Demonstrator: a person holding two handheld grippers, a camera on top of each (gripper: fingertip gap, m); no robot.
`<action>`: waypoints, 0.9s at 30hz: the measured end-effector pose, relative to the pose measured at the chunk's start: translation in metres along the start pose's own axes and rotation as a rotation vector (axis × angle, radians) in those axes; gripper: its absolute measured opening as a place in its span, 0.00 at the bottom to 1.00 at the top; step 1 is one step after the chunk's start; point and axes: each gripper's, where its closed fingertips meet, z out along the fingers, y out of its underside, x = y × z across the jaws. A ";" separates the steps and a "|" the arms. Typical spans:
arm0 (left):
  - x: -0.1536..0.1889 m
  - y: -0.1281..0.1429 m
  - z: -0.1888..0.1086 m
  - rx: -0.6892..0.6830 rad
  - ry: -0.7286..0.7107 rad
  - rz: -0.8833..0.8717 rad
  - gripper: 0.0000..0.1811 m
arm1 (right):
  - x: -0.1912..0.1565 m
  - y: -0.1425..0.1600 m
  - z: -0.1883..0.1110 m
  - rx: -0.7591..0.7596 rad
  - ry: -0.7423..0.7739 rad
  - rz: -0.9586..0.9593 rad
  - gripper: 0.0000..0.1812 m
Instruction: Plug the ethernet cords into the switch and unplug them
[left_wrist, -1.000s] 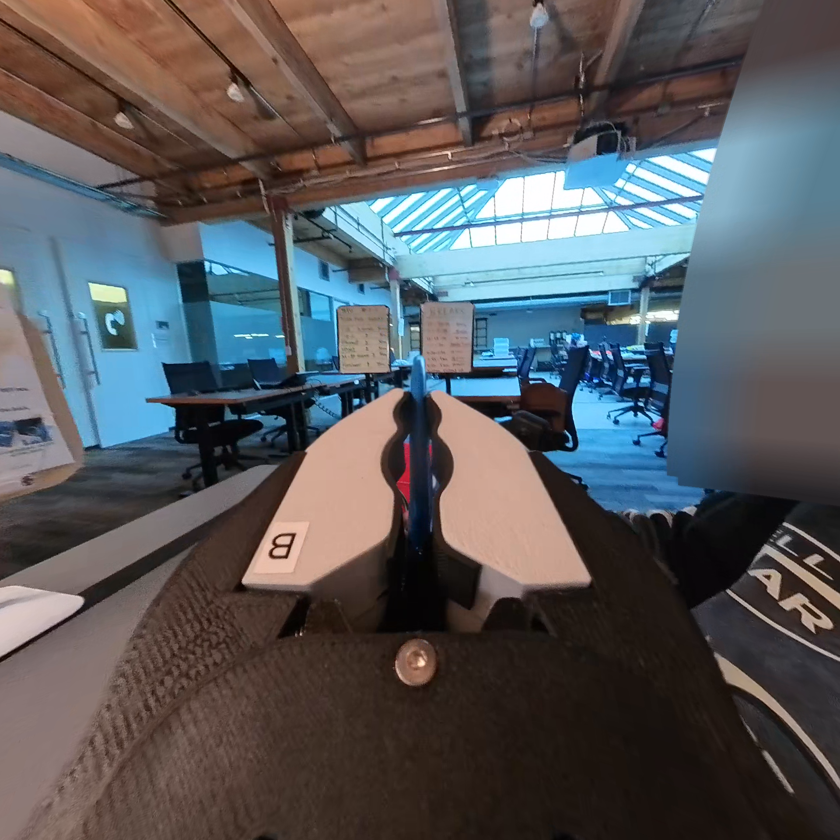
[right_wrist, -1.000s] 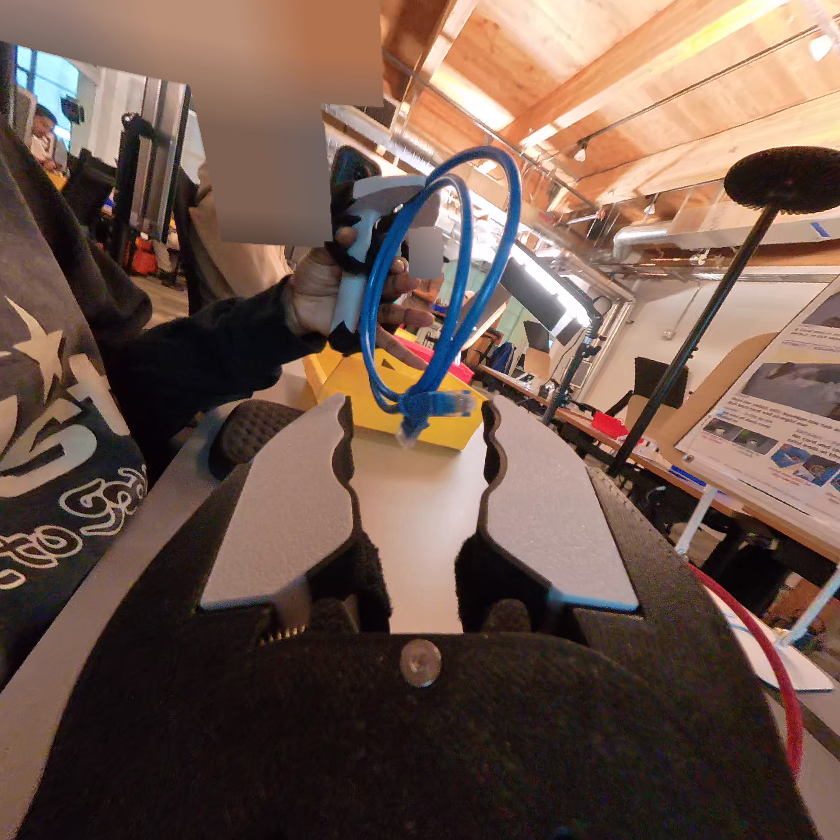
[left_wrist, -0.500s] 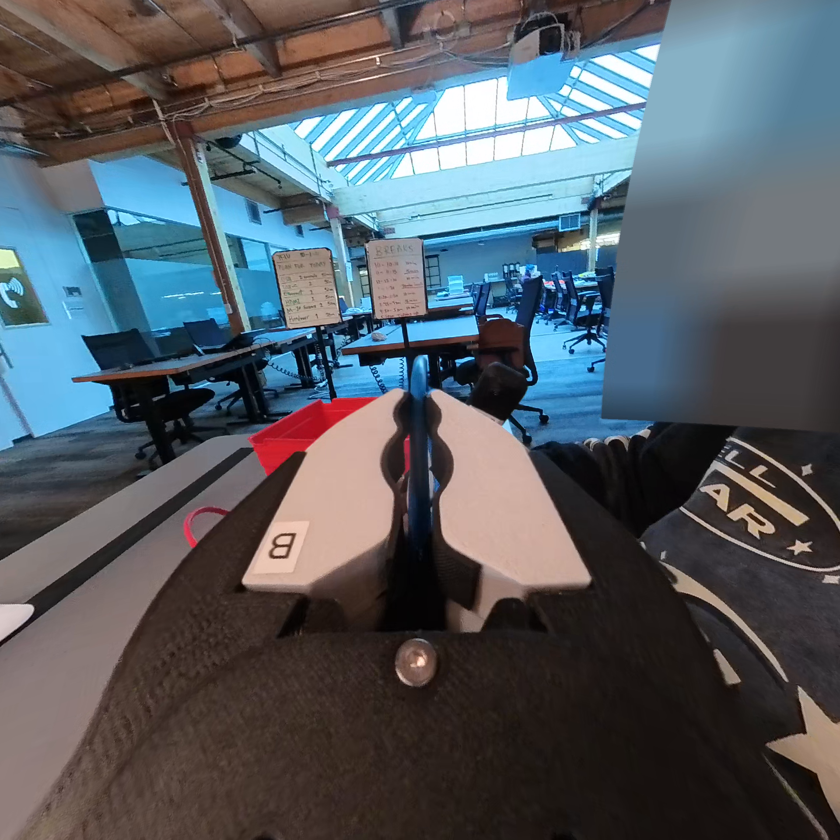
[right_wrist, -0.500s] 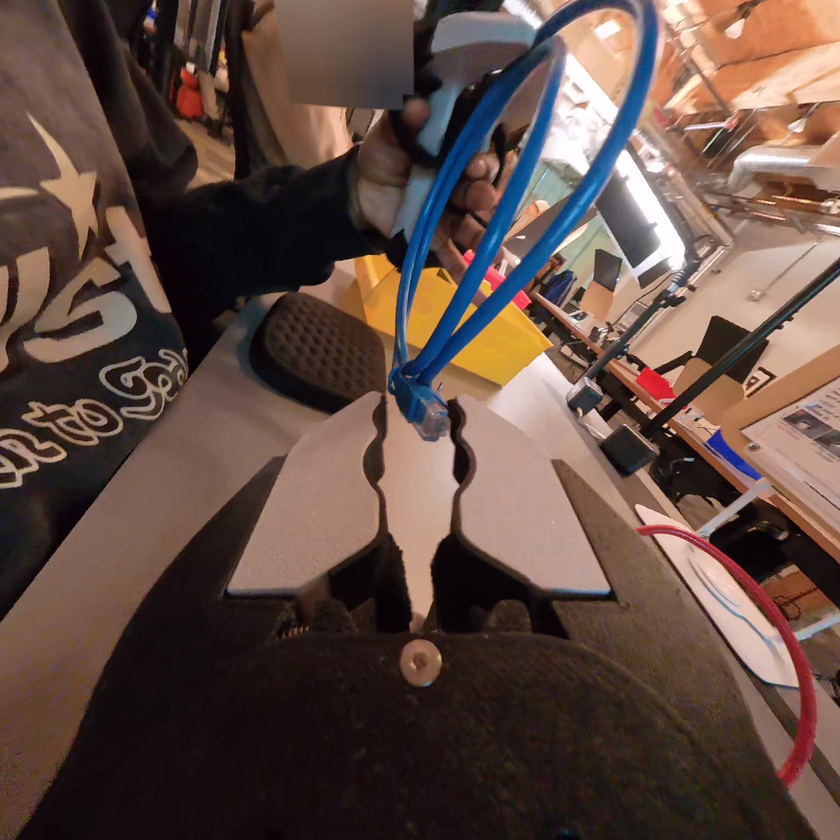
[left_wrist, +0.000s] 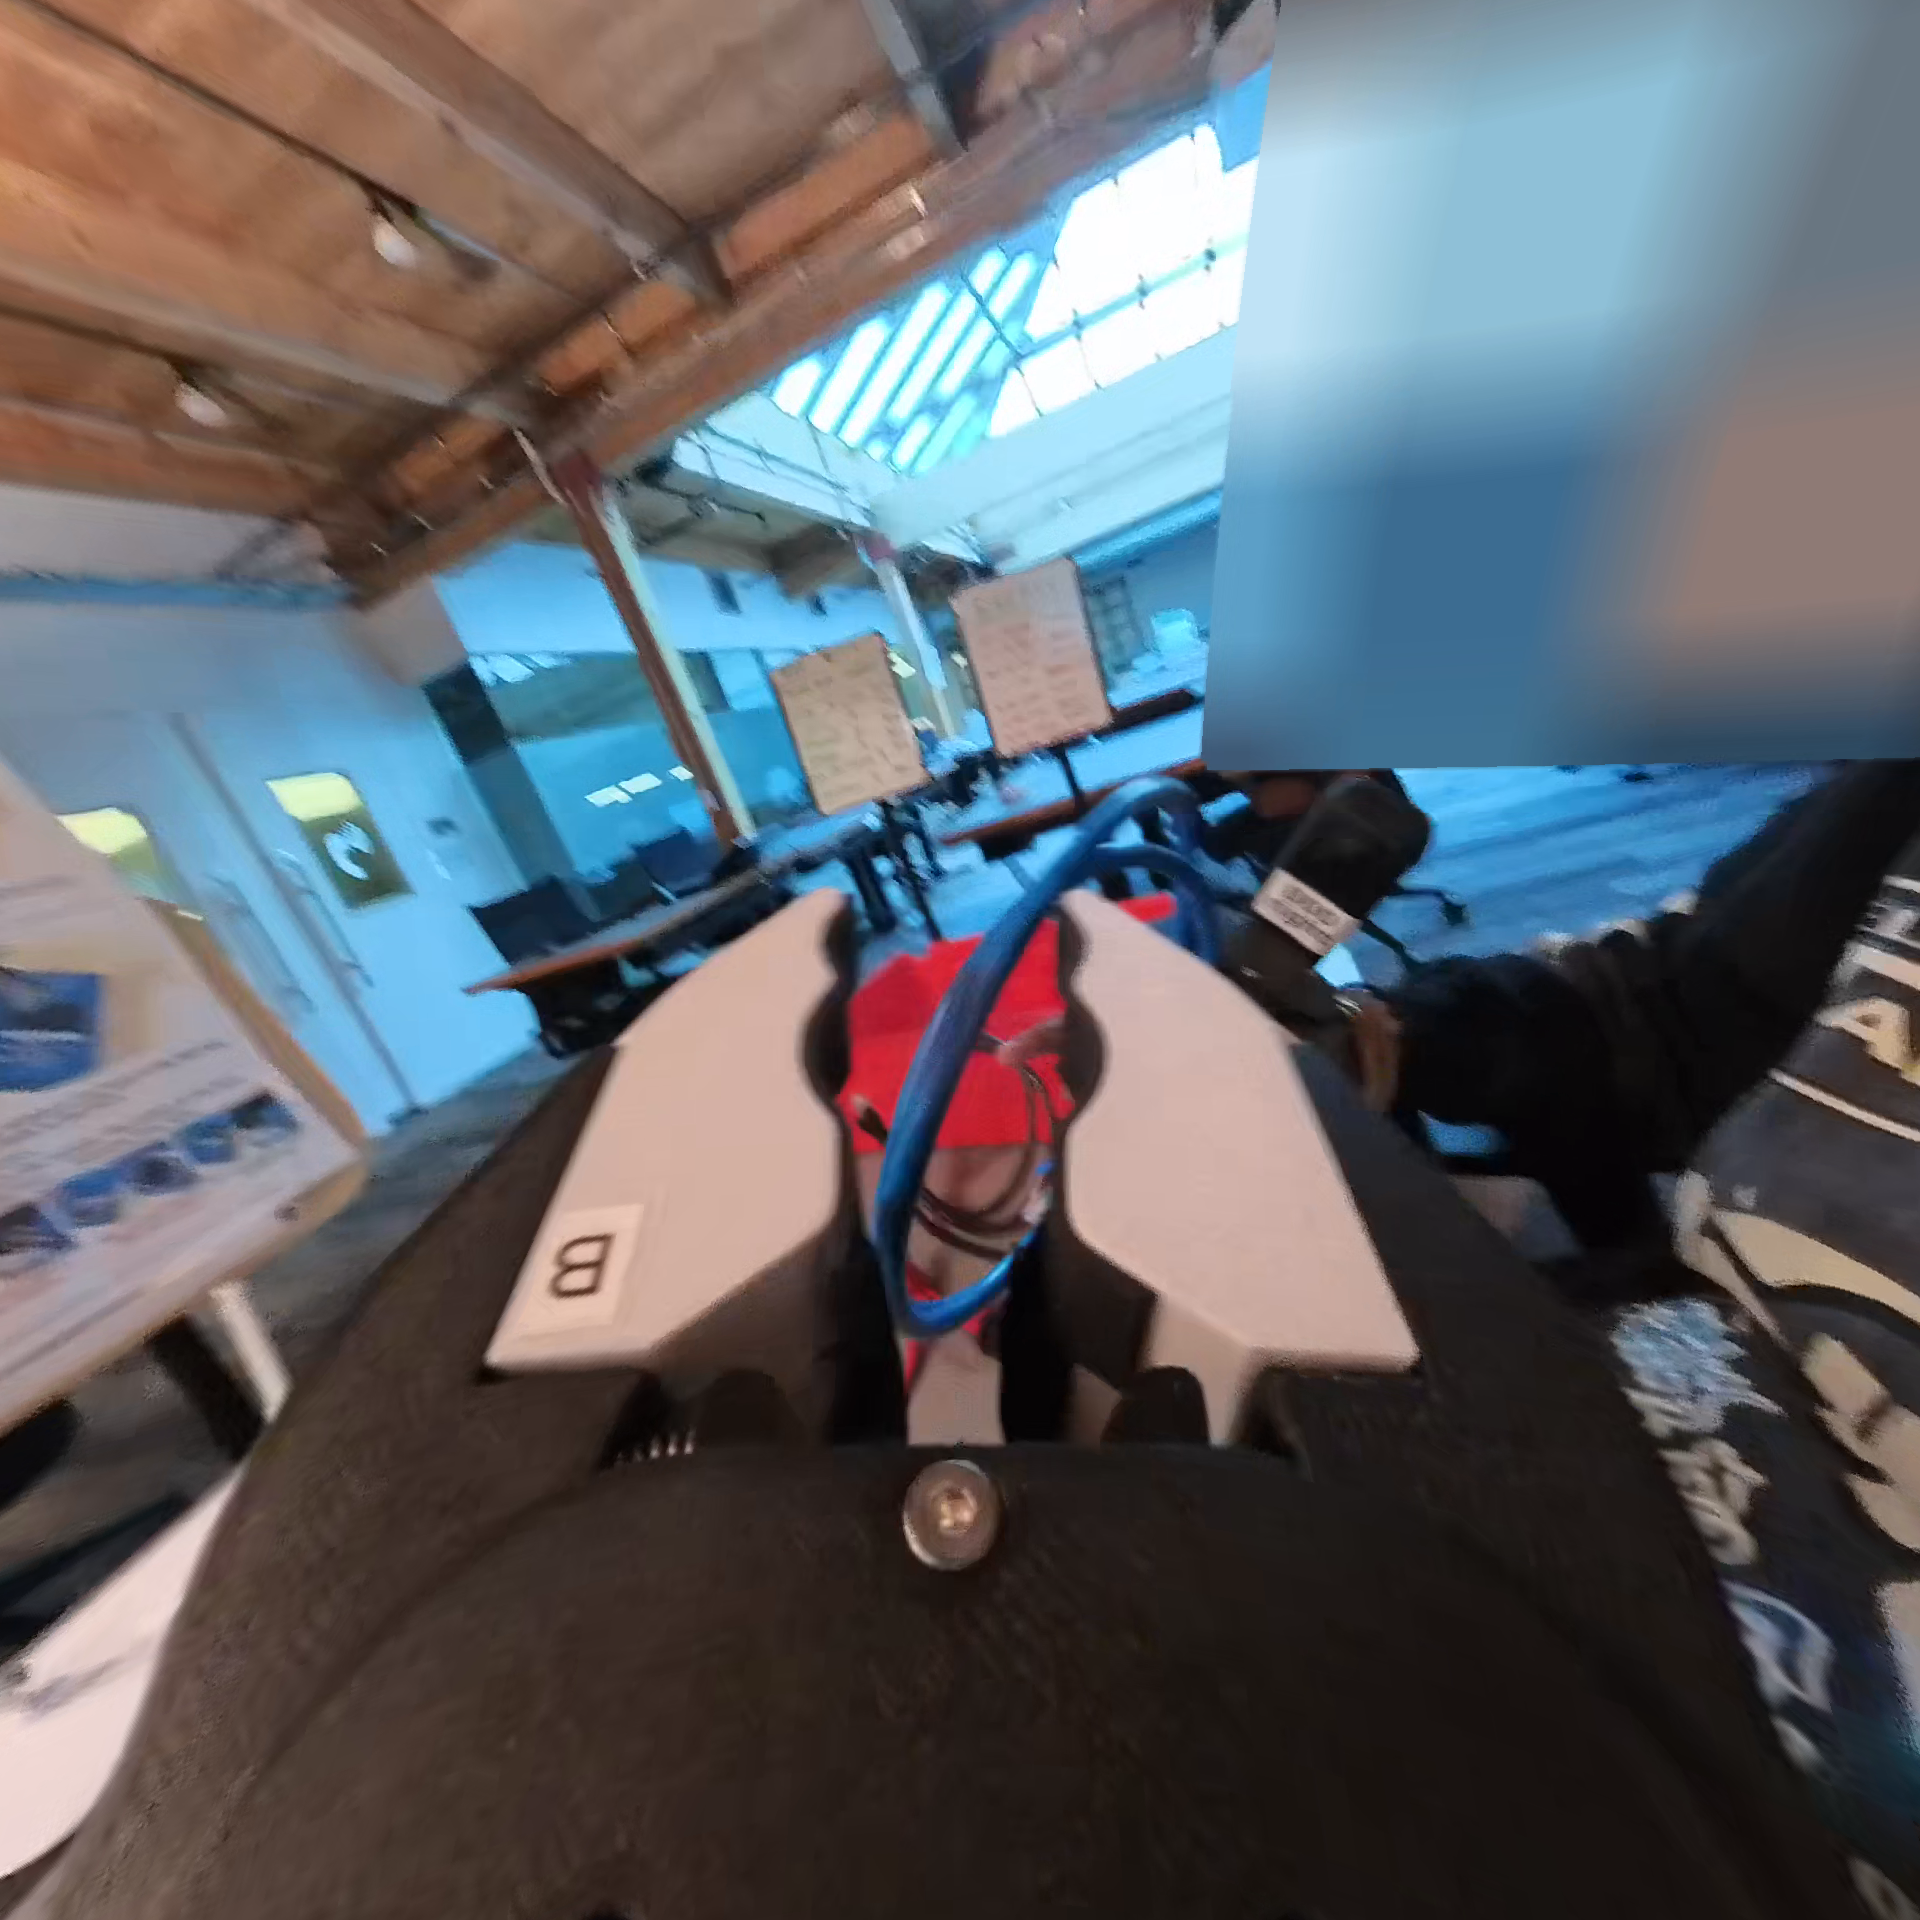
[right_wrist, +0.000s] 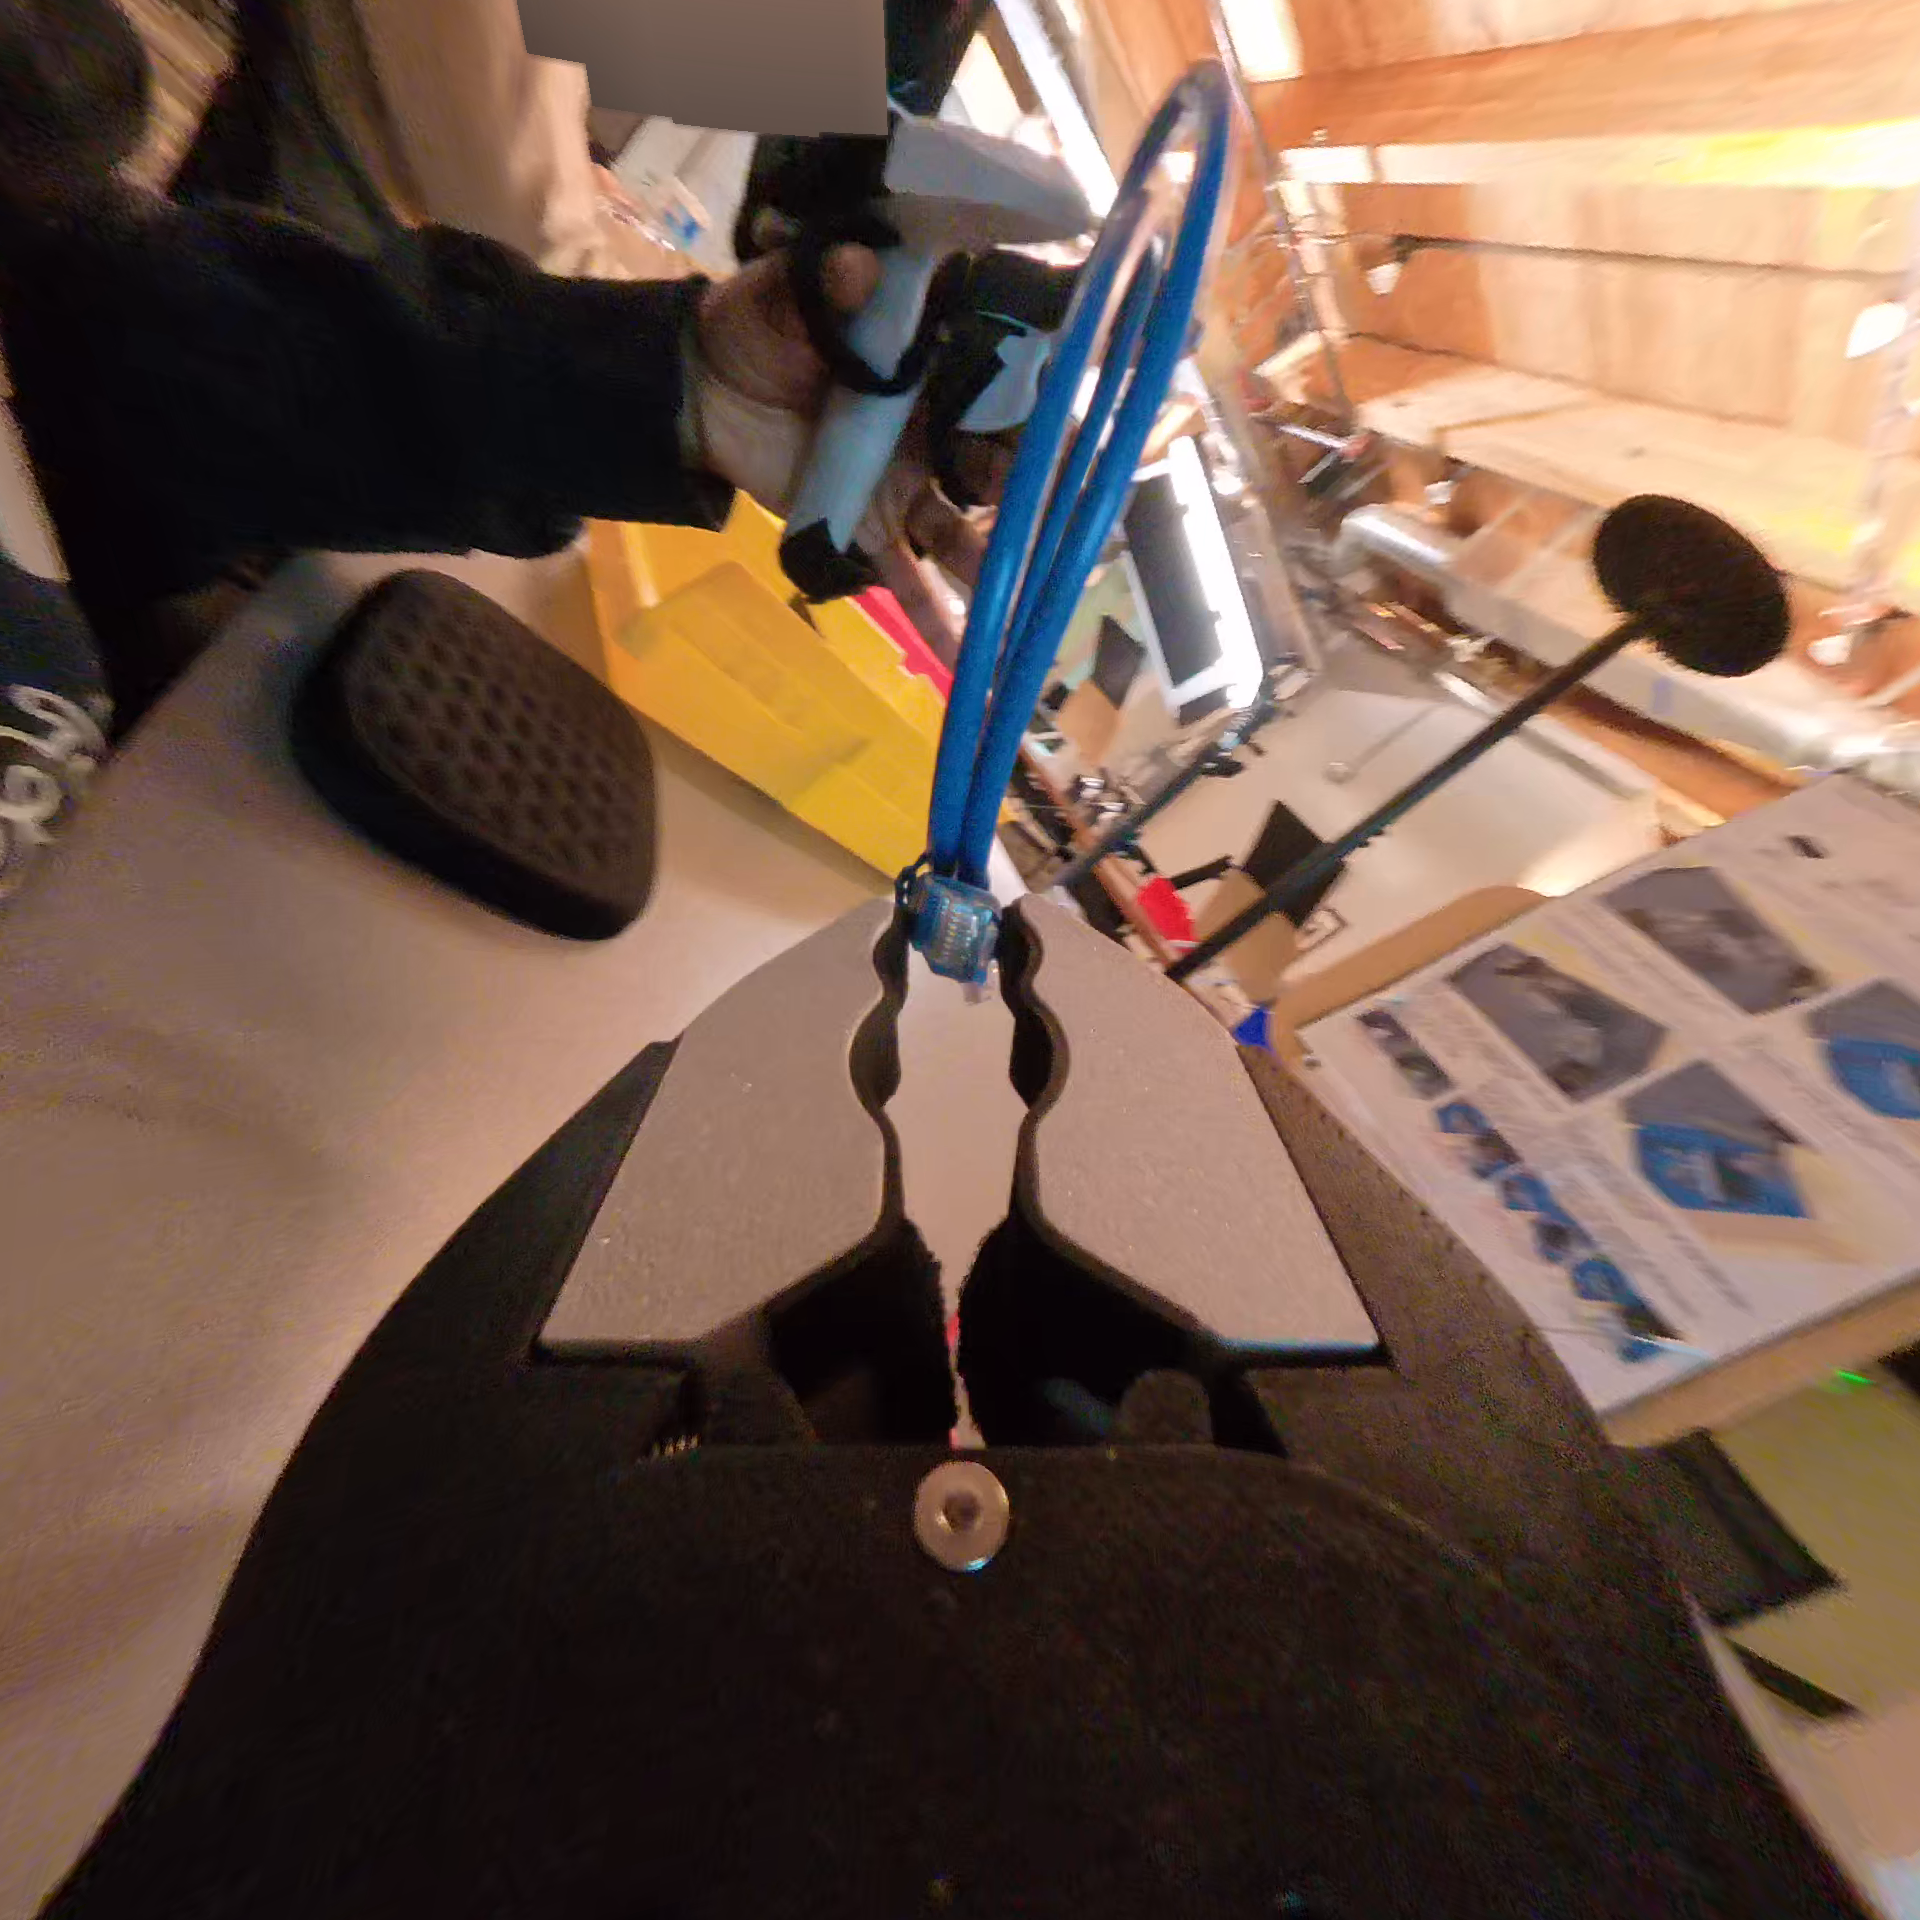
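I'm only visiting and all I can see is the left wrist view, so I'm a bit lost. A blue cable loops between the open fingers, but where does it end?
Observer: The blue cable ends in a clear plug, pinched between the tips of the right gripper.
Operator: Is the switch nearby?
Observer: No switch shows in either view. The right wrist view does show a yellow bin on the table.
Operator: Anything else on that table?
Observer: A black dimpled pad lies left of the bin, apart from it.
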 end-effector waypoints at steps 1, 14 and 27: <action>-0.007 -0.006 -0.004 0.046 -0.045 0.012 0.28 | 0.004 -0.001 -0.001 -0.004 0.034 -0.025 0.09; -0.068 0.031 -0.006 0.267 -0.226 -0.591 0.41 | 0.059 -0.037 -0.029 0.273 0.314 0.258 0.08; 0.057 0.077 0.082 0.203 0.150 -0.800 0.22 | 0.021 -0.050 -0.001 0.309 0.186 0.337 0.08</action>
